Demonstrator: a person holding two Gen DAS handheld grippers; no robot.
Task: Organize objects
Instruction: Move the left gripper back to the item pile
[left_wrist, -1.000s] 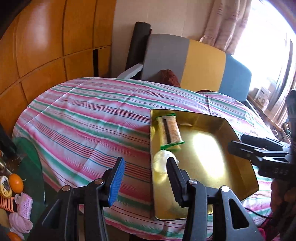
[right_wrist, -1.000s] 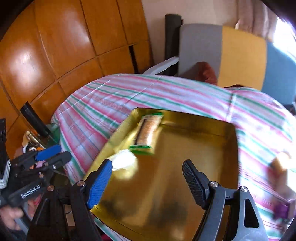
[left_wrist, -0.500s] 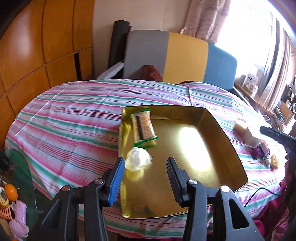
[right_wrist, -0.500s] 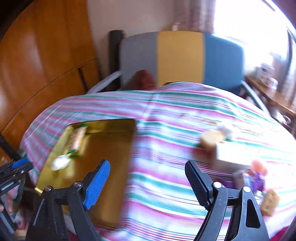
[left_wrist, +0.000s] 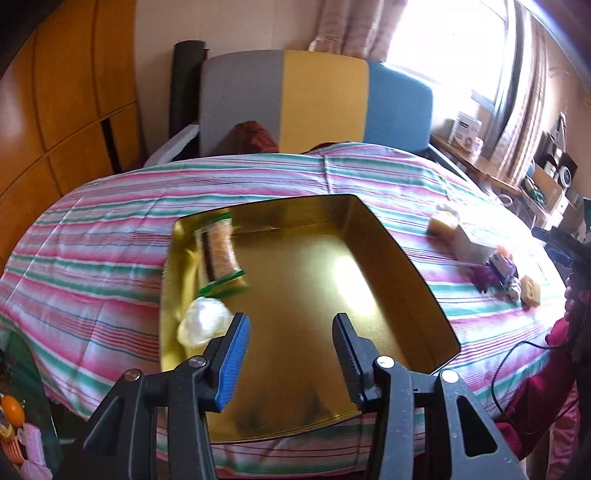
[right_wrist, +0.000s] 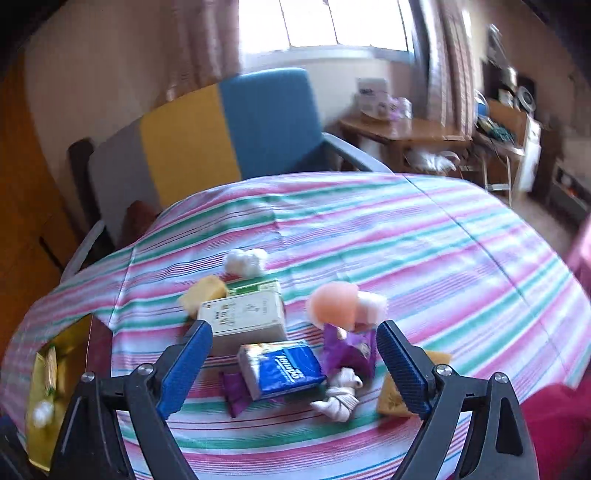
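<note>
I am holding my left claw (left_wrist: 290, 334) part-spread and empty over the gold tray (left_wrist: 402, 258), where a green-edged snack bar (left_wrist: 219, 253) is lying, while my right claw (right_wrist: 293, 341), its jaws just opening wide and pinching nothing, is hovering over a blue tissue pack (right_wrist: 282, 369) on the striped cloth (right_wrist: 424, 251).

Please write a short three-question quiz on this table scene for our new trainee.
1. True or false: the gold tray already holds a snack packet.
2. Which lies nearest between the right gripper fingers? A. orange B. blue tissue pack C. spoon
3. Fill in: the left gripper is ____ and holds nothing.

Key: 1 true; 2 B; 3 open
</note>
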